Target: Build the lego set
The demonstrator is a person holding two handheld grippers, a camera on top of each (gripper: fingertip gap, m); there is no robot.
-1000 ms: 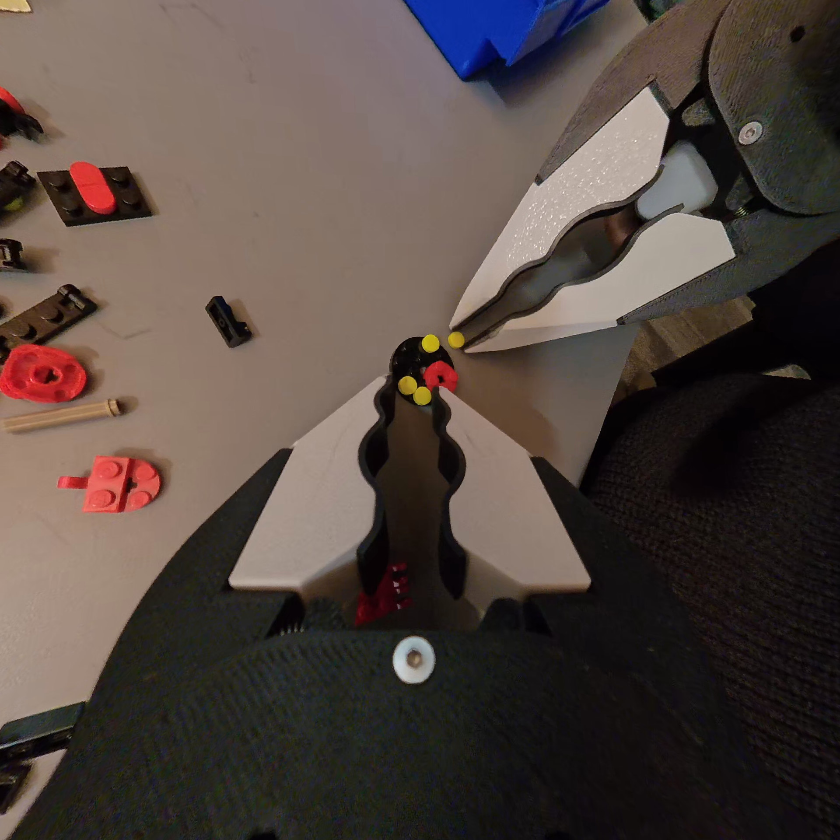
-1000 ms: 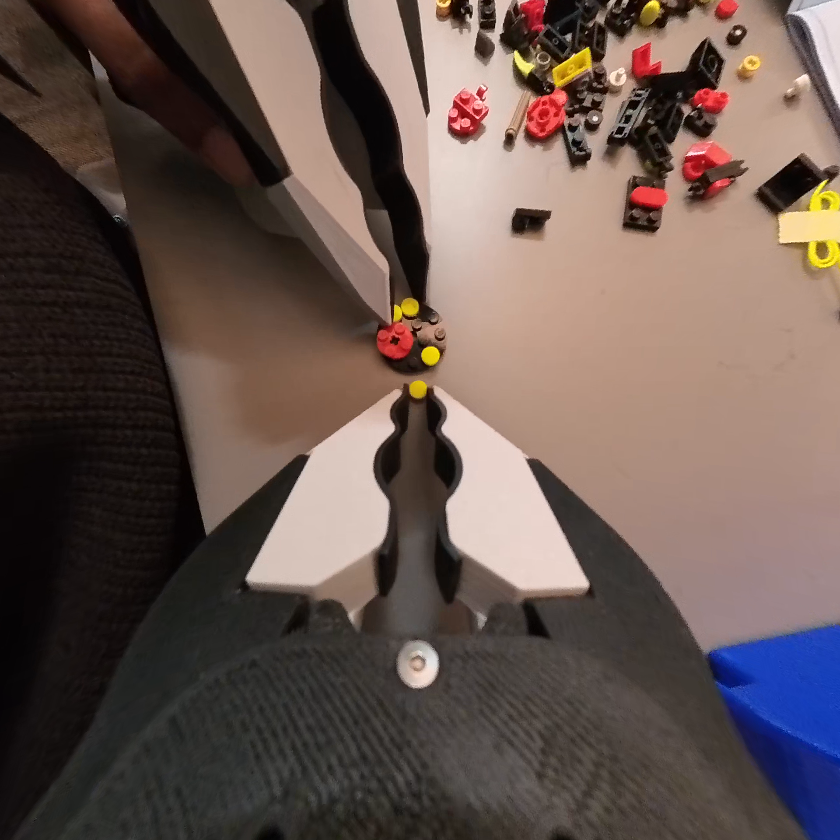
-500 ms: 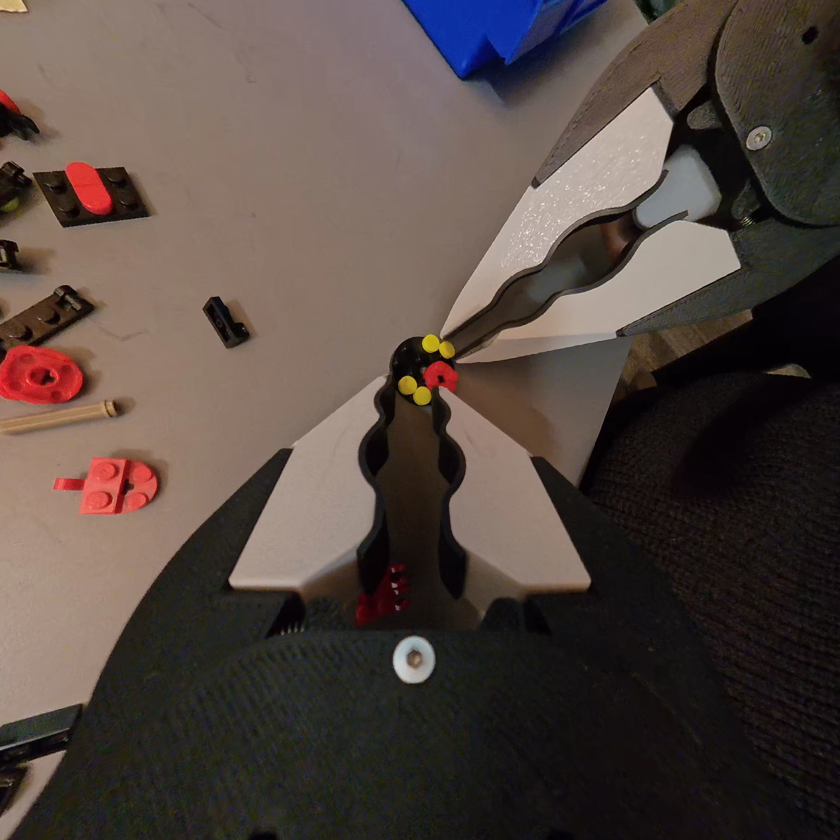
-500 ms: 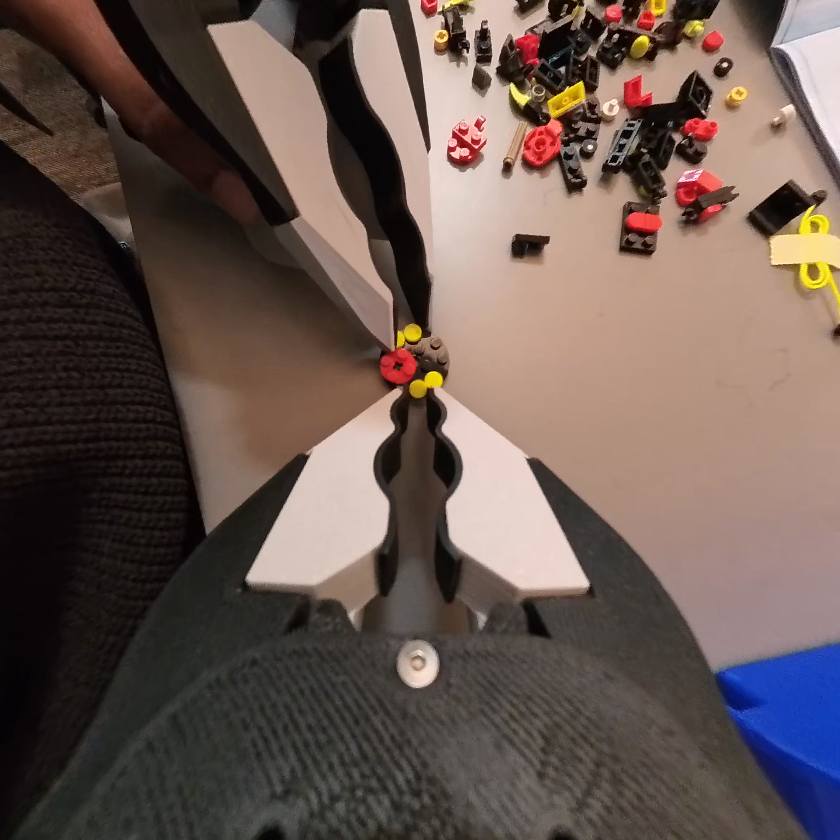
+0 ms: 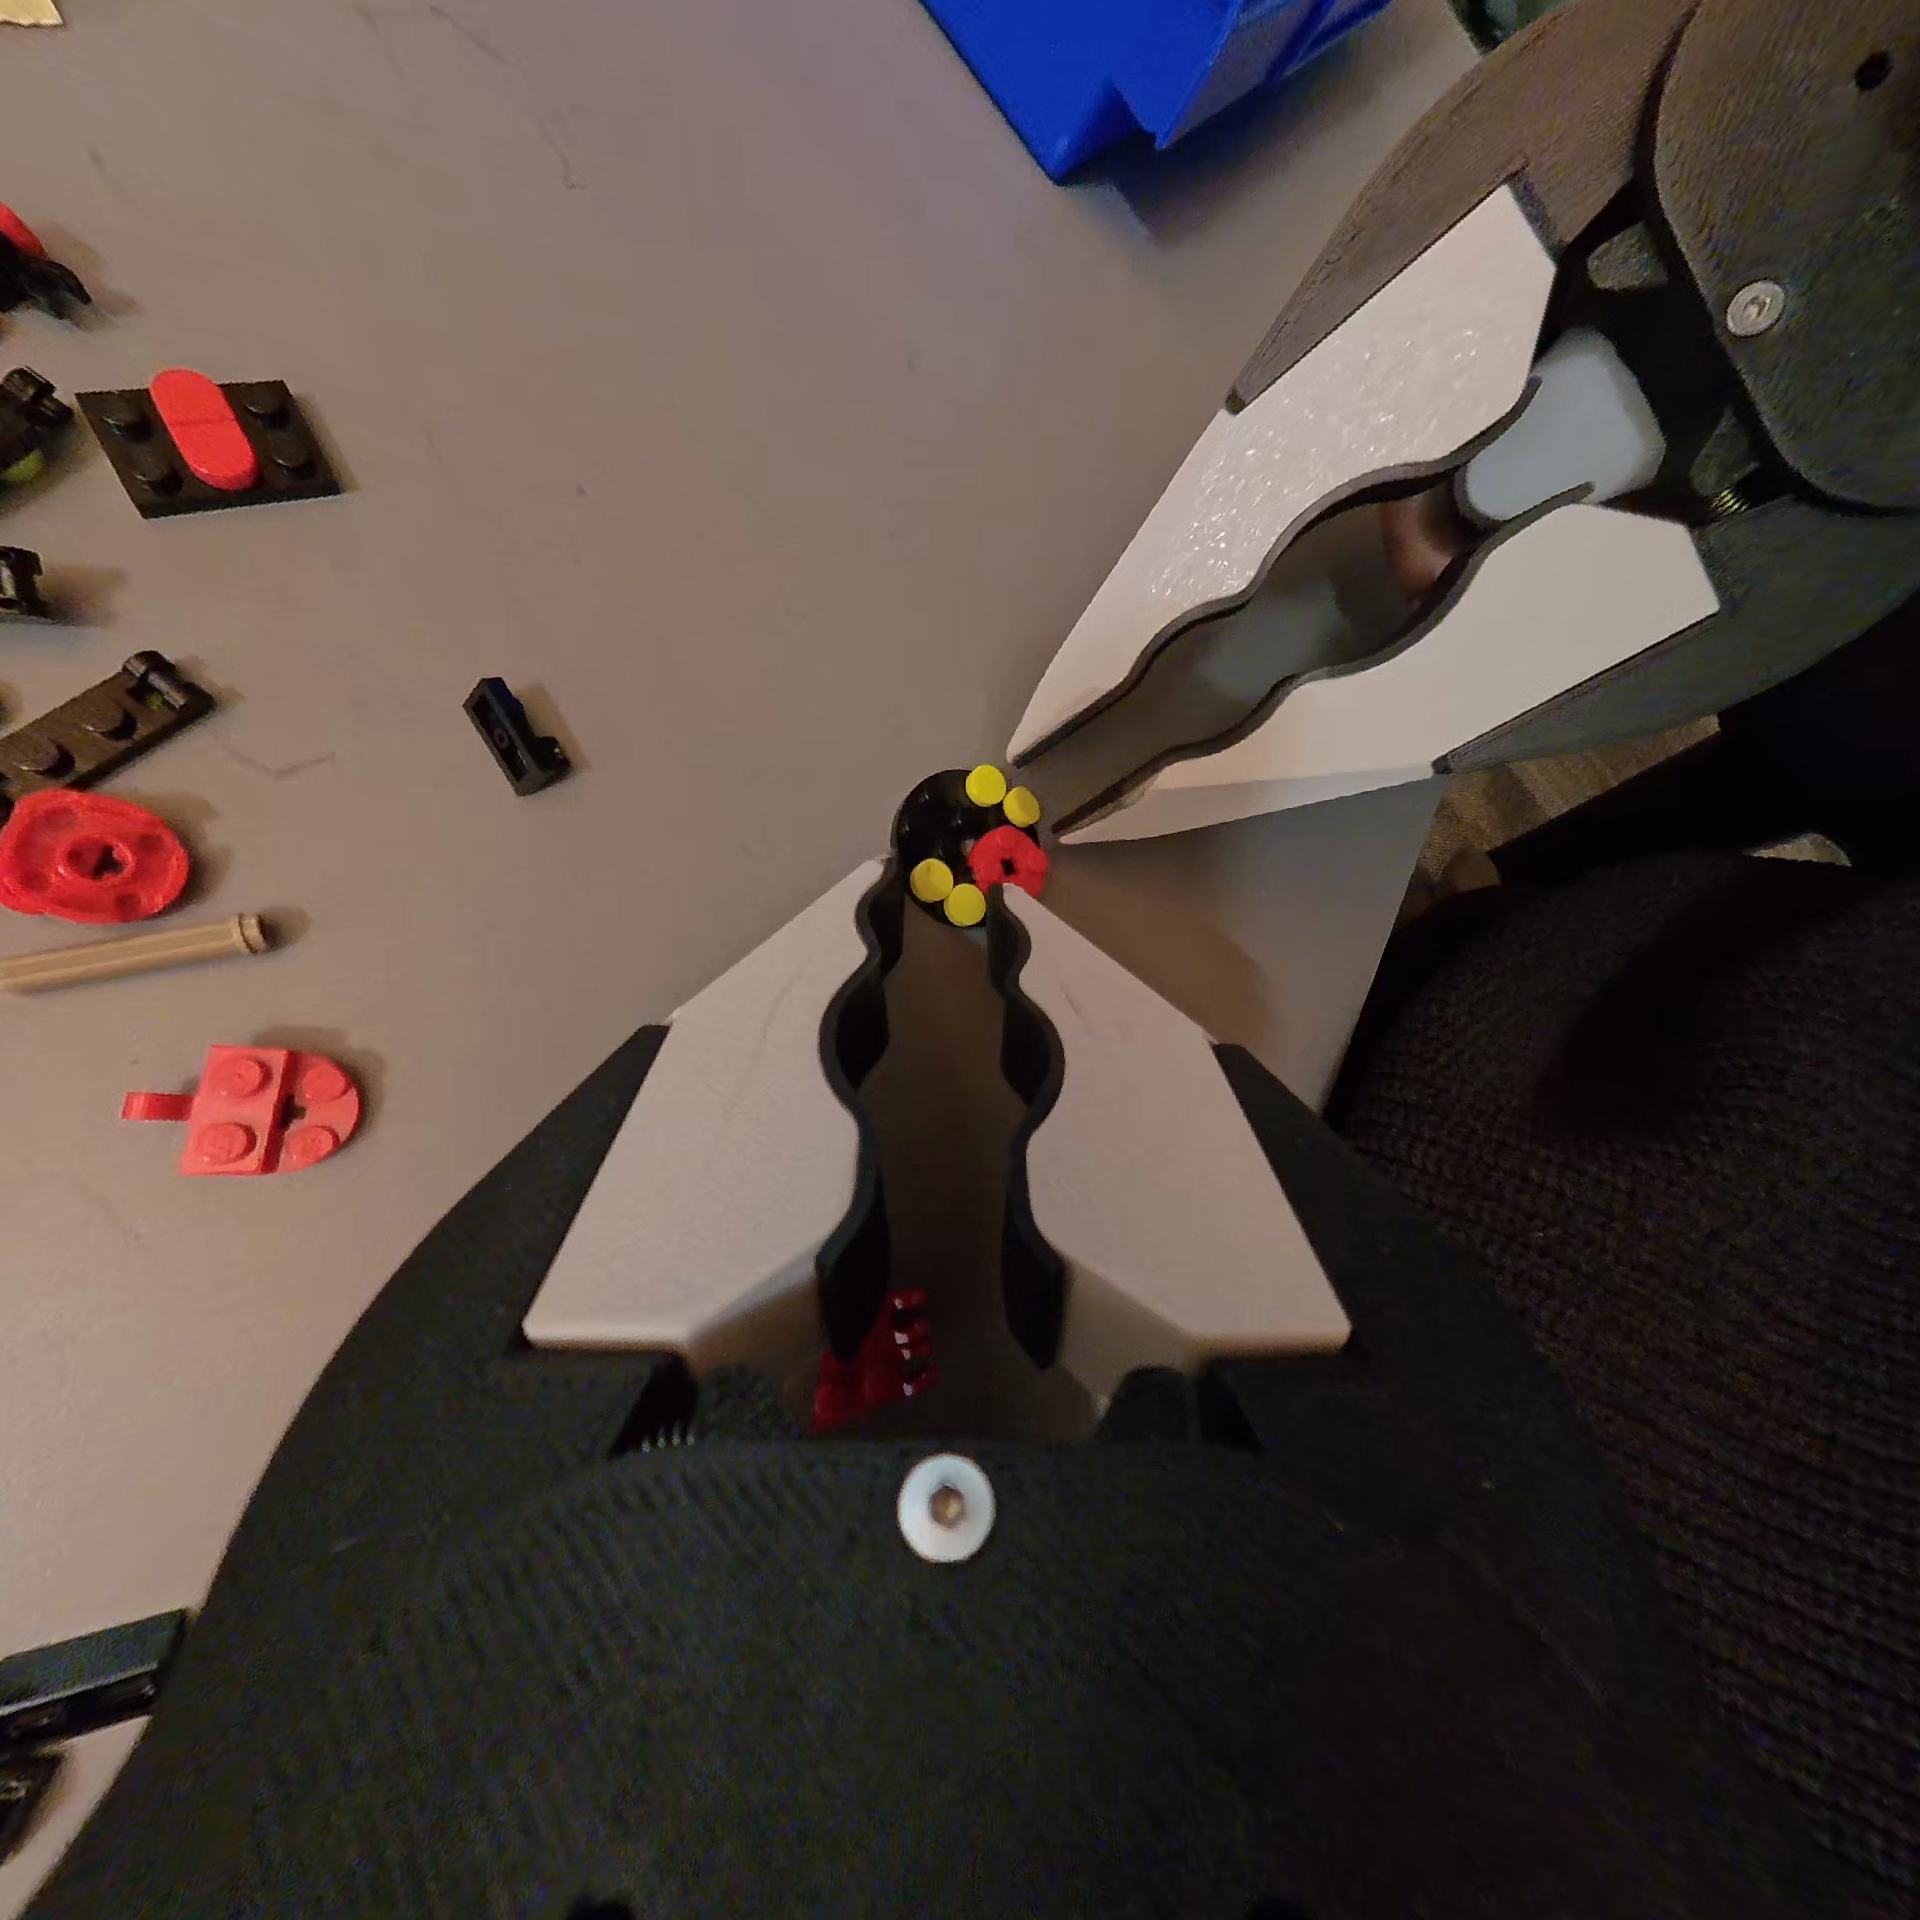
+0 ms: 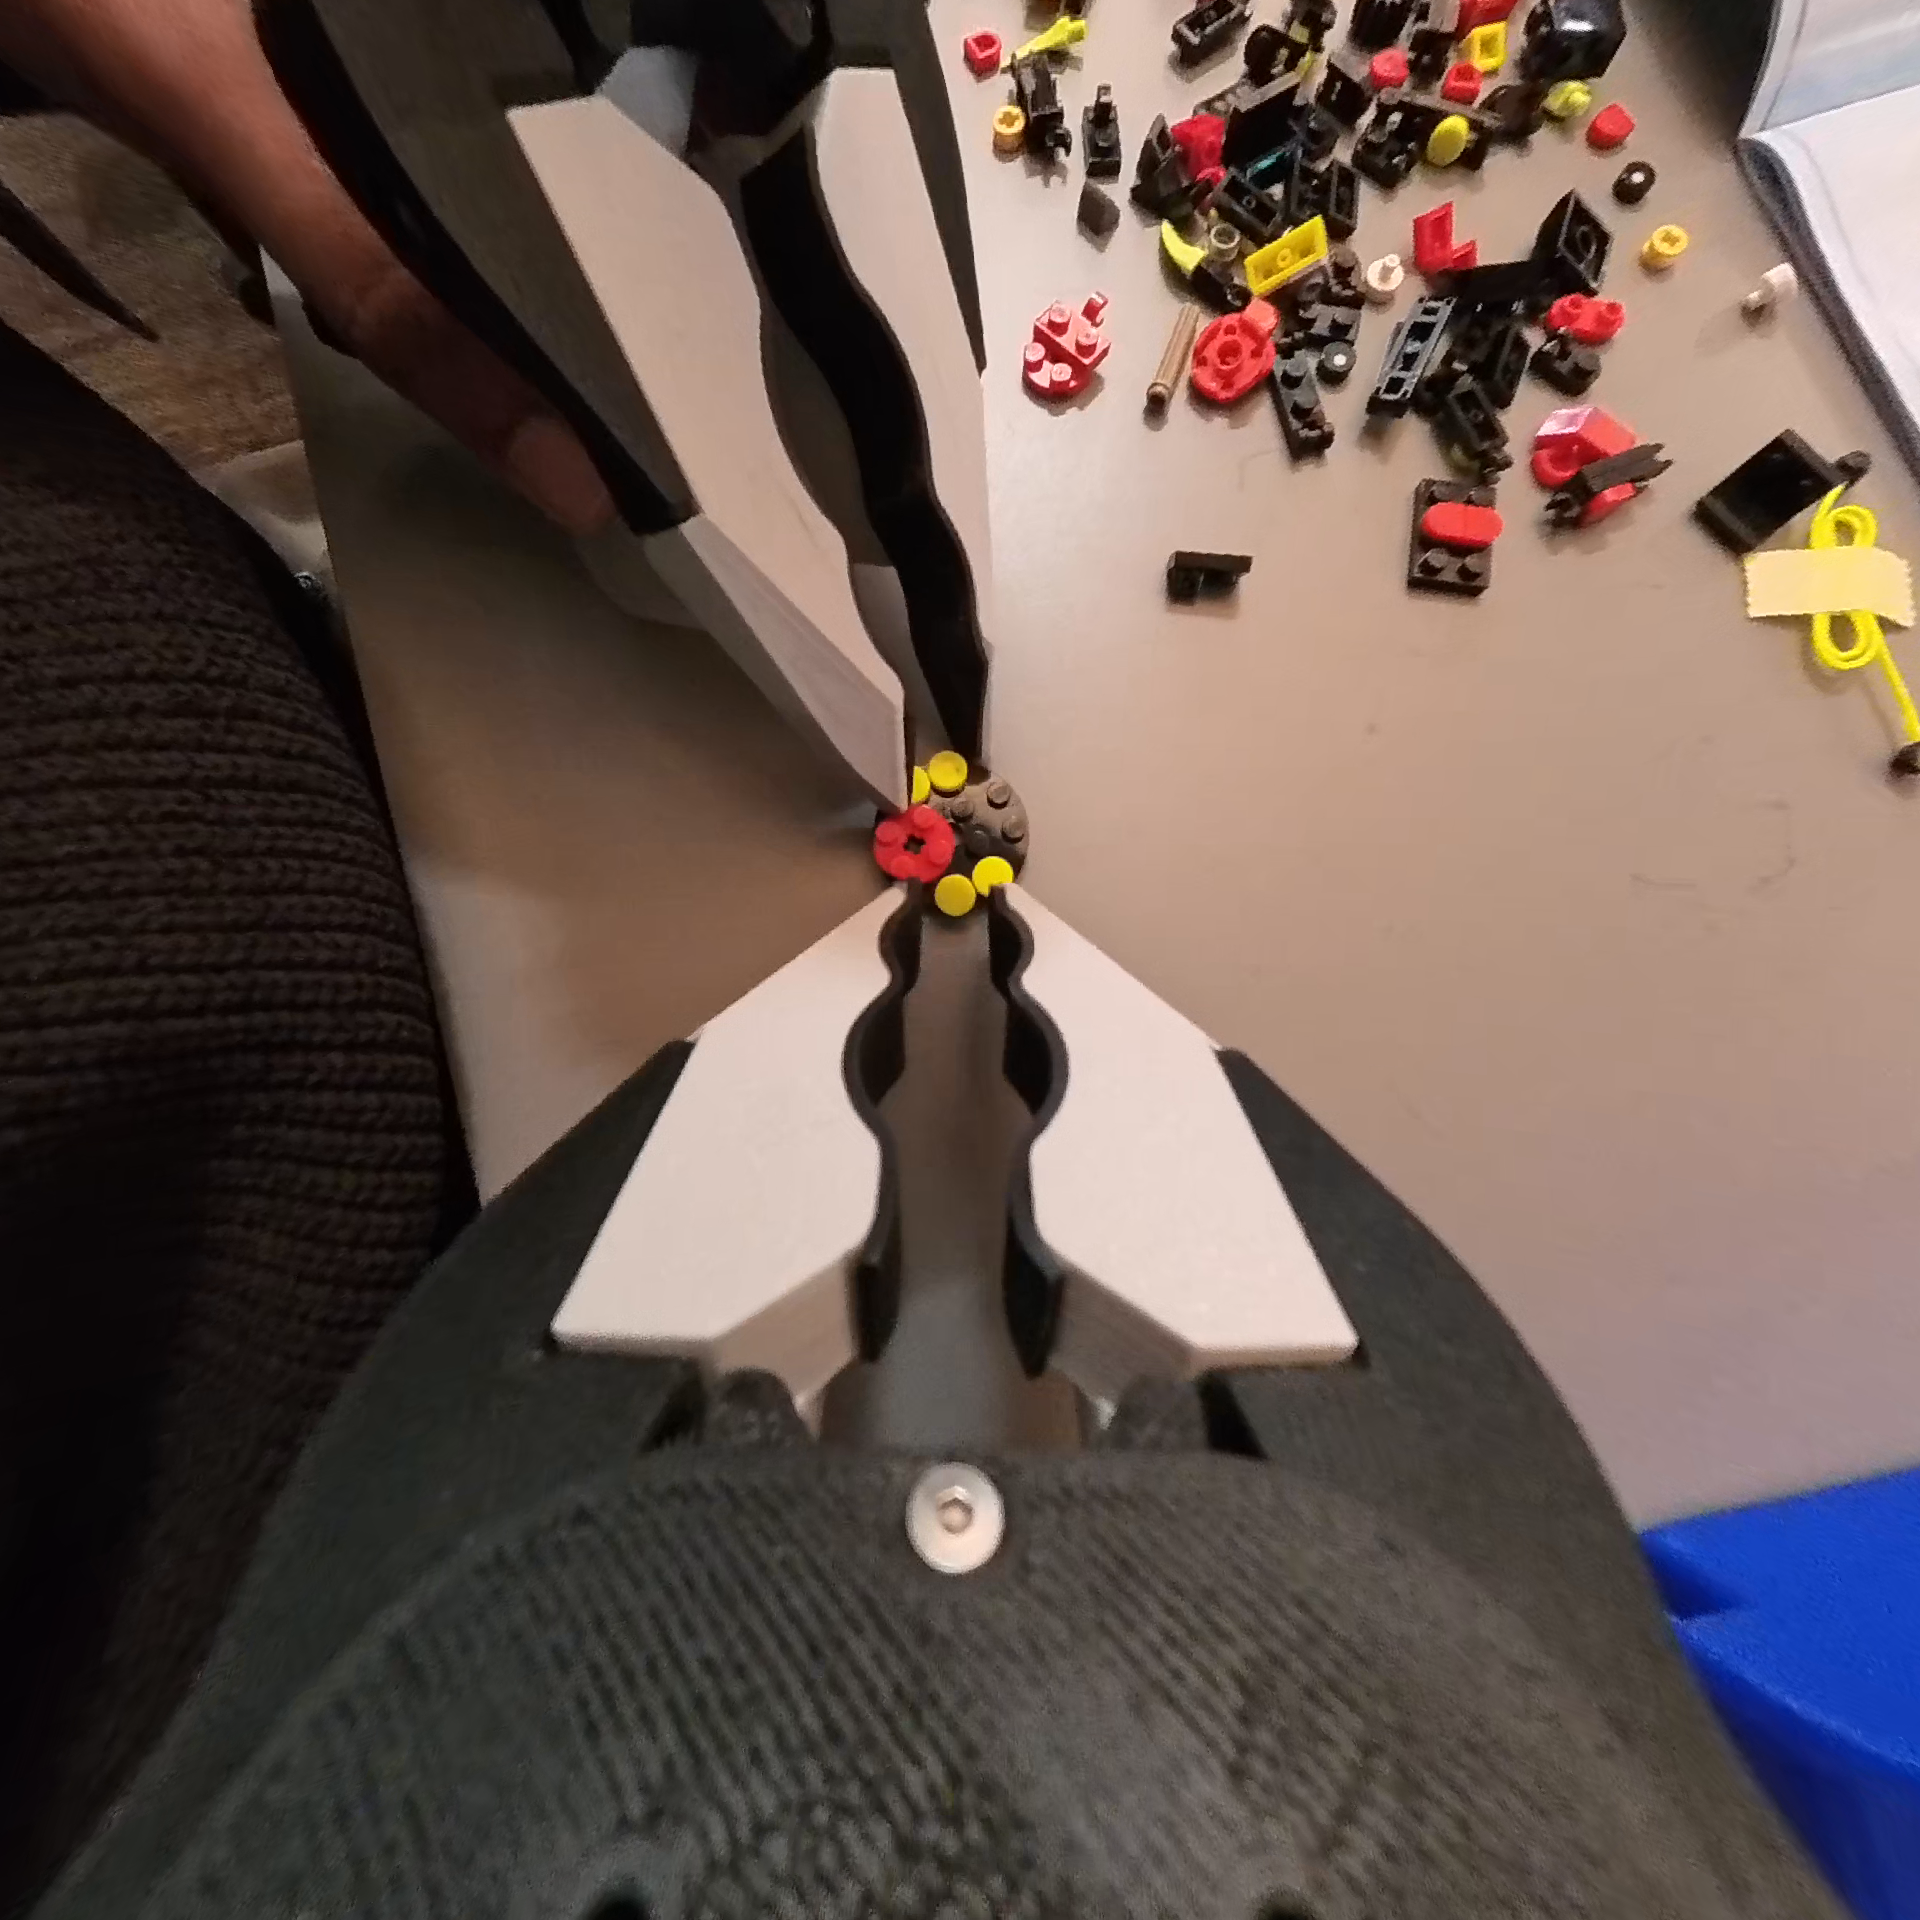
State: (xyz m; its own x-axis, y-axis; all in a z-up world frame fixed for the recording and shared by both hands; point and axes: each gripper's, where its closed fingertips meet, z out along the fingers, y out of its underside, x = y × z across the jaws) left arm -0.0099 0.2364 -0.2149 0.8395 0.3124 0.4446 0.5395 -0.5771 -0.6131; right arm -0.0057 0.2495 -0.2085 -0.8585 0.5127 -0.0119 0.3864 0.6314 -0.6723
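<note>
Both jaws meet at the round black disc (image 5: 951,831): left gripper (image 5: 940,914) pinches its near edge, right gripper (image 6: 951,914) slightly parted beside it.

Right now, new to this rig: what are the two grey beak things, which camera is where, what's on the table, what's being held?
No robot arm here. A person holds two hand grippers, each with two pale fingers and a camera looking along them.

The left wrist view shows the left gripper at the bottom, with the right one coming in from the upper right. The right wrist view shows the right gripper at the bottom, with the left one reaching down from the top.

The left gripper pinches a small black round plate carrying four yellow studs and a red round piece. The right gripper's tips sit slightly parted at the newest yellow stud; whether they grip it is unclear.

The grey table holds a pile of loose bricks, and a blue bin stands at its edge.
</note>
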